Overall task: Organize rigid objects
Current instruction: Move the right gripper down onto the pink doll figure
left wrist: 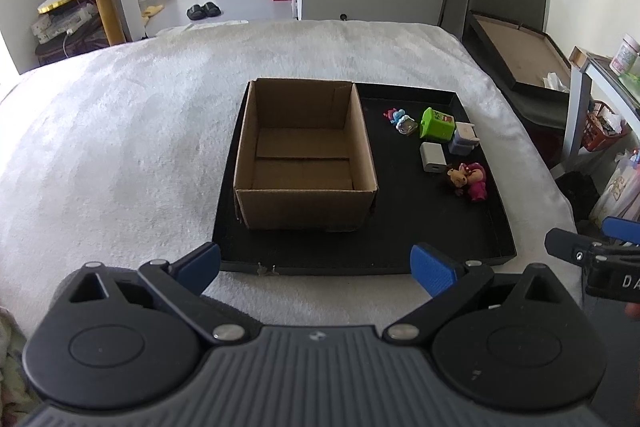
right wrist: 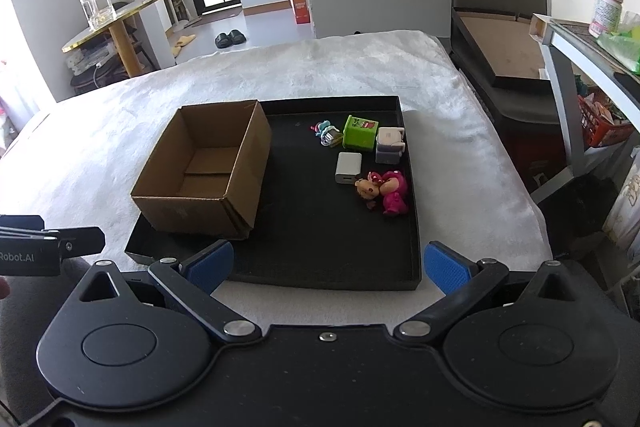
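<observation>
Both tools hover near the black tray point(right wrist: 412, 227), jaws spread wide and empty: left gripper point(left wrist: 316, 267), right gripper point(right wrist: 328, 263). The empty cardboard box point(right wrist: 240, 183) sits left; small toys cluster far right, white charger point(right wrist: 349, 167) touching neighbours. A careless grab there risks knocking adjacent pieces.

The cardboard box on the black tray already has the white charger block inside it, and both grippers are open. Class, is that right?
Not quite. The cardboard box is empty in the right wrist view; the white charger block lies on the black tray beside it. The left gripper and right gripper are open.
</observation>
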The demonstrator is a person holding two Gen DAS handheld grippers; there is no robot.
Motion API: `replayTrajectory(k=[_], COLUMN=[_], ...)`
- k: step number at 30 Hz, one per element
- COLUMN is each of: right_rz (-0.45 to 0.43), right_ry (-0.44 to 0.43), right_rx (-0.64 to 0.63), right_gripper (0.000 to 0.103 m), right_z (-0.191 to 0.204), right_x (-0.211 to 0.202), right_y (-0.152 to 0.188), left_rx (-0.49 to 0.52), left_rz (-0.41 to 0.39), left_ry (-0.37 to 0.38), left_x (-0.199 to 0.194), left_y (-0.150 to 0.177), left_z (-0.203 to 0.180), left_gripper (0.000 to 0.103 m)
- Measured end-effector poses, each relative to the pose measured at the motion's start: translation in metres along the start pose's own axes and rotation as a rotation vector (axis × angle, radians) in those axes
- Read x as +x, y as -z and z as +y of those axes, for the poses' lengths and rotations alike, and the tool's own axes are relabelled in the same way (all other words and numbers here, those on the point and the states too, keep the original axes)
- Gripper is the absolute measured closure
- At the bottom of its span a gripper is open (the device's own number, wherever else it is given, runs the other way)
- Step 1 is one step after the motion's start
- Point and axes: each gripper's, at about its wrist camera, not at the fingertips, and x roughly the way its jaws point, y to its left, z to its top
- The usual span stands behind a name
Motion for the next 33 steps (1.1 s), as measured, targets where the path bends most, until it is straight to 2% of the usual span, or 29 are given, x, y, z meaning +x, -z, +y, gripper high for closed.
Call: replayTrajectory(k=[10, 14, 16, 21, 25, 30, 33], right_rz=[0.043, 0.054, 0.065, 0.079, 0.097, 0.114, 0.122], right_ry=[-0.033, -0.038, -0.048, -0.048, -0.05, -0.047, -0.044], right_rx=[0.021, 0.031, 0.037, 0.048, 0.073, 0.099, 0.115], right_gripper=[0.024, 0.028, 0.032, 0.033, 0.042, 0.053, 0.054], right_z=[-0.013, -0.017, -0.018, -0.023, -0.03, -0.042, -0.049], right_x=[0.03, 0.041, 0.047, 0.064, 0.08, 0.102, 0.117], right_y=[-0.012, -0.018, -0.02, -0.025, -0.03, -0.036, -0.039], left_rx=[-0.034, -0.04, -0.041, -0.051, -0.057, -0.045, -0.036], left_rz=[0.031, 0.034, 0.037, 0.058, 0.071, 0.087, 0.107], left_ry=[-0.014, -0.014, -0.012, -0.01, -0.008, -0.004, -0.01], left_x=[0.028, 0.038, 0.043, 0.059, 0.071, 0.085, 0.097], left_y=[-0.019, -0.027, -0.031, -0.041, -0.049, -0.061, -0.069], left_z=[0.005, 0.005, 0.005, 0.004, 0.001, -0.006, -0.011], left_gripper=[0.004, 0.005, 0.008, 0.011, 0.019, 0.021, 0.021])
